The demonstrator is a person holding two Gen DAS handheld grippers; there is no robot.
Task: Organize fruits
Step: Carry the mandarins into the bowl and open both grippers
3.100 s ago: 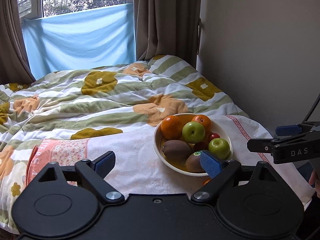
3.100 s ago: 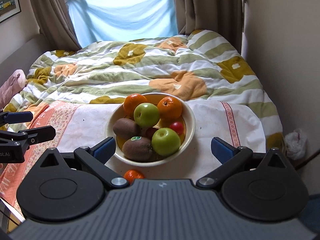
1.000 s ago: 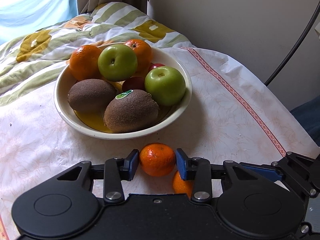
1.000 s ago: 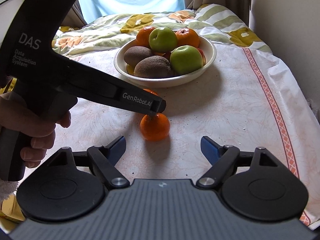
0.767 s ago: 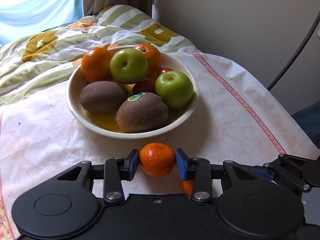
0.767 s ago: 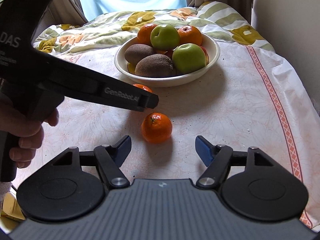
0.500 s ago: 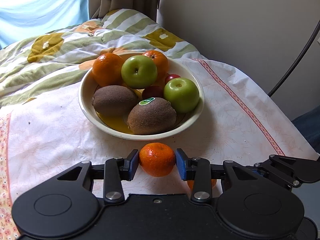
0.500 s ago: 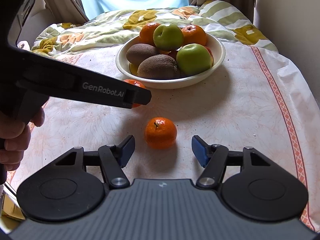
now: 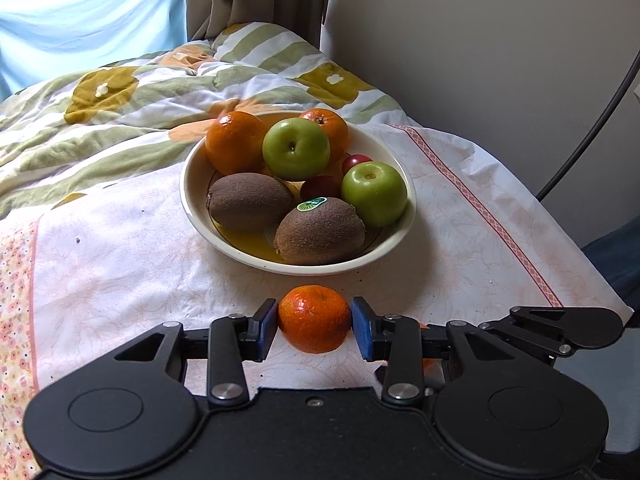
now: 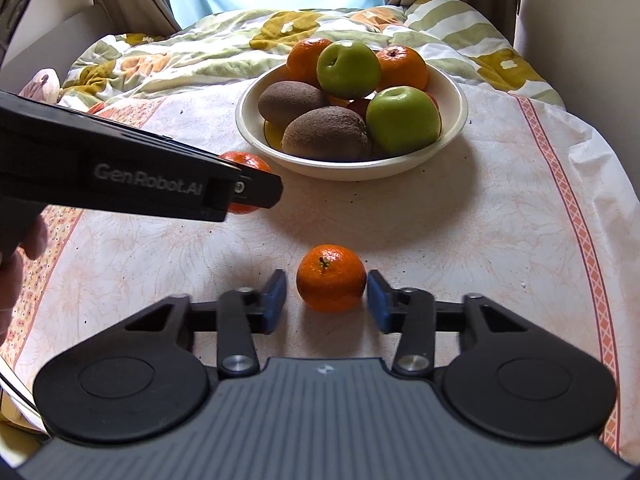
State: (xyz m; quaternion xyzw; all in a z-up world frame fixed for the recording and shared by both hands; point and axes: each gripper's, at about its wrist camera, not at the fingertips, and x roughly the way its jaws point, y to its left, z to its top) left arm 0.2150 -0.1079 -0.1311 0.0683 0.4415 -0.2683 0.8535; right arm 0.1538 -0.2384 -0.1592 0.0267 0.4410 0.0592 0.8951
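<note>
- Left gripper (image 9: 315, 329): both blue pads press the sides of a mandarin (image 9: 314, 318), which is clamped between them. In the right wrist view this fruit (image 10: 244, 182) is largely hidden behind the gripper's black body; whether it is lifted off the cloth or resting on it cannot be told.
- Tablecloth (image 10: 500, 216): pale, with a faint floral print and an orange-patterned border down its right side.
- Second mandarin (image 10: 331, 278): sits on the cloth, stem end up, near the front of the bowl but apart from it.
- Right gripper (image 10: 327, 302): fingers parted, one pad on each side of the second mandarin. The right pad is just beside the fruit; the left pad stands clear of it. No grip is made.
- Bowl (image 10: 456, 100): cream, standing on the cloth beyond both mandarins. It holds two kiwis, two green apples, two oranges and small red fruit.
- Quilt (image 9: 120, 112): striped and flowered, lying behind the bowl.
</note>
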